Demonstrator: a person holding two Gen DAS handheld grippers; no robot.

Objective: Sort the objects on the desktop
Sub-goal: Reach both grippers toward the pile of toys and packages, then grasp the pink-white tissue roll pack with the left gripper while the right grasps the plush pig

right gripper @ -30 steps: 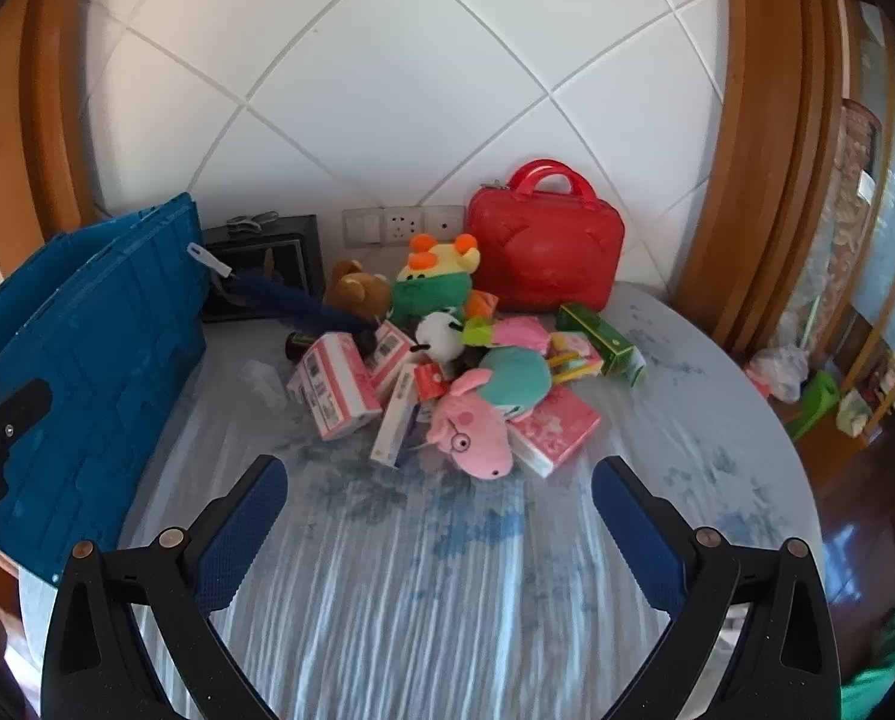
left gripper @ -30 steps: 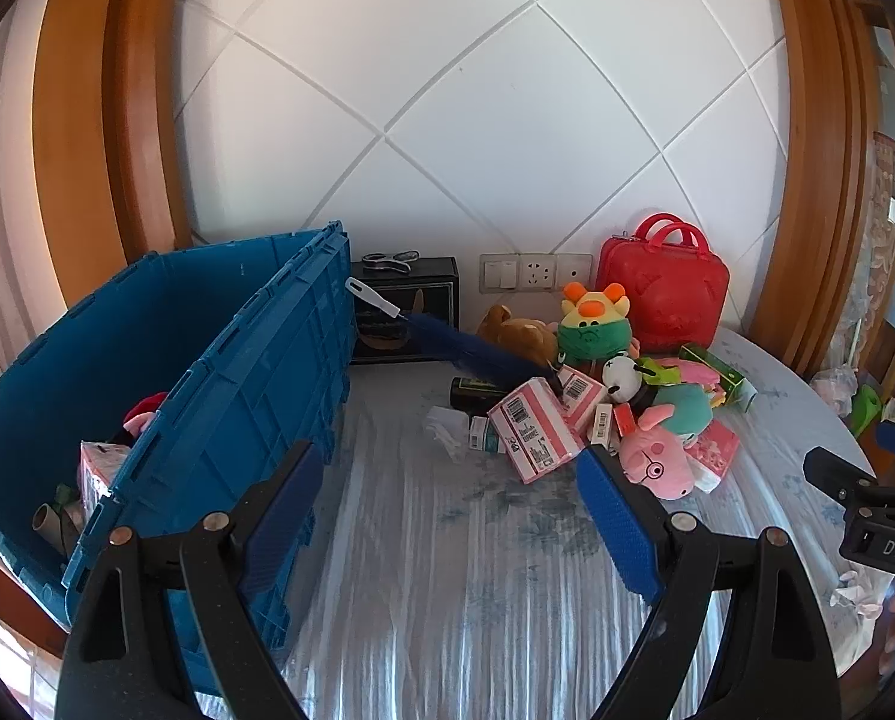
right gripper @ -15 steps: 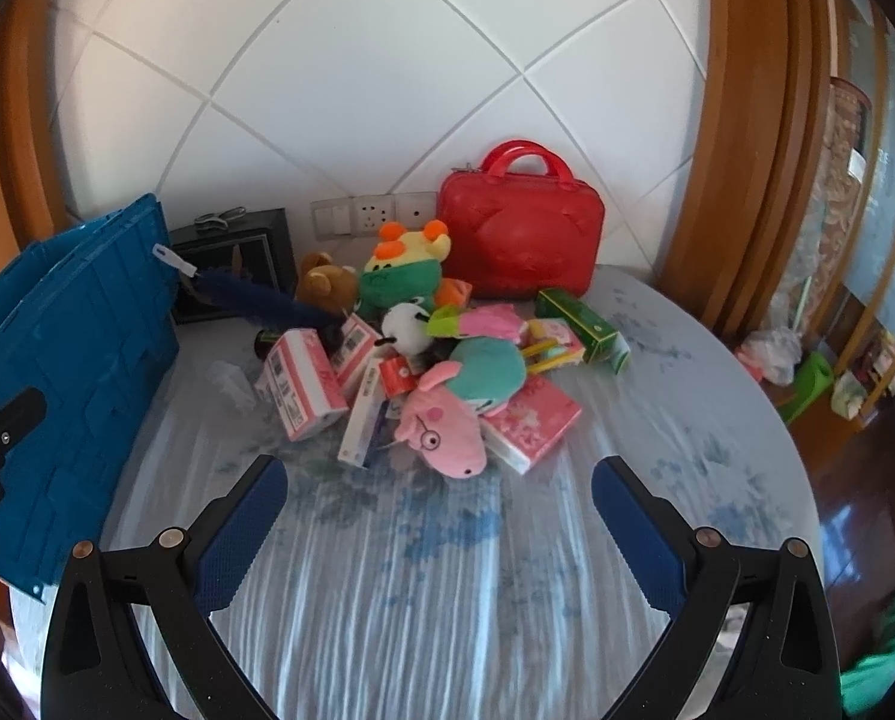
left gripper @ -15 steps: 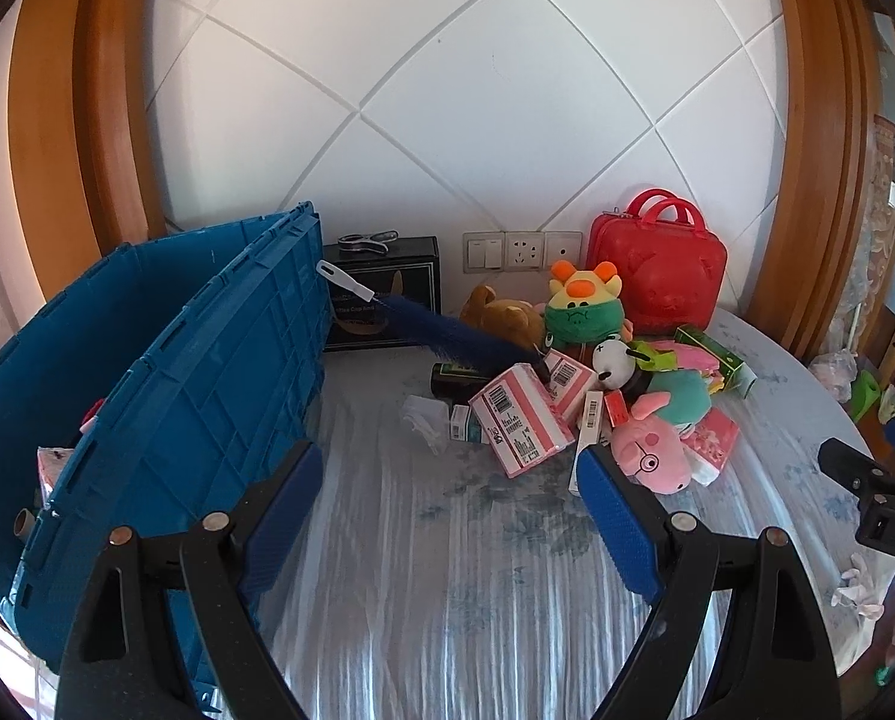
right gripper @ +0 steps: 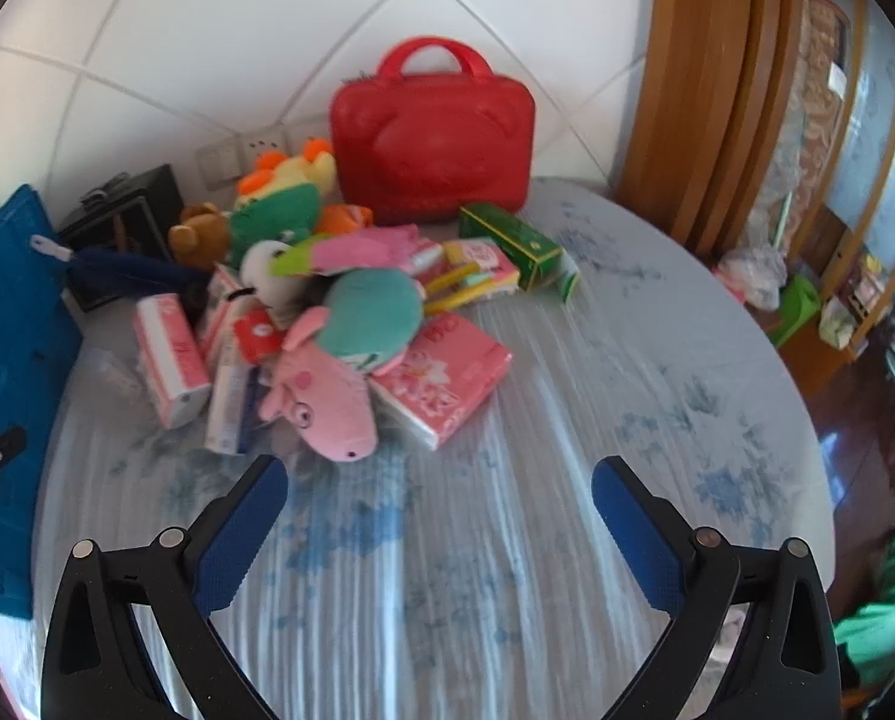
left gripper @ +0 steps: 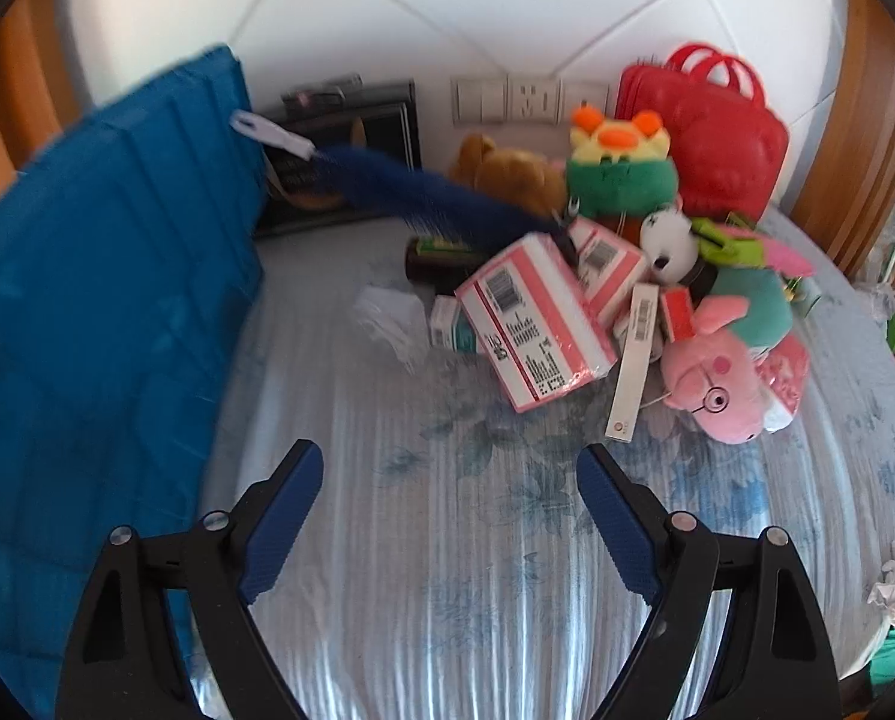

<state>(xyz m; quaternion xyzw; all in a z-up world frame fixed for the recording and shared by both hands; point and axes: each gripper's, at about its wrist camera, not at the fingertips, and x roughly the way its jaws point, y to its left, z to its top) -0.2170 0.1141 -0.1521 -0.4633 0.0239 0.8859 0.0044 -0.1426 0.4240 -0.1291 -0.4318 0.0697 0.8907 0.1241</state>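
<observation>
White quilted wall panels and wooden trim back a round table point(left gripper: 447, 570) under a pale blue floral cloth.

Left wrist view: the left gripper point(left gripper: 447, 474) sits at six o'clock with its blue-padded tongs spread wide apart and nothing between them, only bare cloth. A blue crate point(left gripper: 99, 312) fills the nine o'clock side. The heap of things to sort lies from twelve to two o'clock: a pink-and-white box point(left gripper: 534, 324) nearest the tongs, a pink pig plush point(left gripper: 711, 384) at three o'clock just beside it, a long white carton point(left gripper: 630, 354) between them, a blue duster point(left gripper: 411, 186) slanting from the crate toward the heap, a green-and-yellow plush point(left gripper: 621, 168) and a red case point(left gripper: 717, 138) behind, against the wall.

Right wrist view: the right gripper point(right gripper: 438, 480) at six o'clock also has its tongs standing well apart and empty. The pig plush point(right gripper: 321, 396) lies just beyond the left finger at eleven o'clock, a pink tissue pack point(right gripper: 447, 378) touching it, a green box point(right gripper: 519, 246) and the red case point(right gripper: 432, 138) at twelve o'clock.
</observation>
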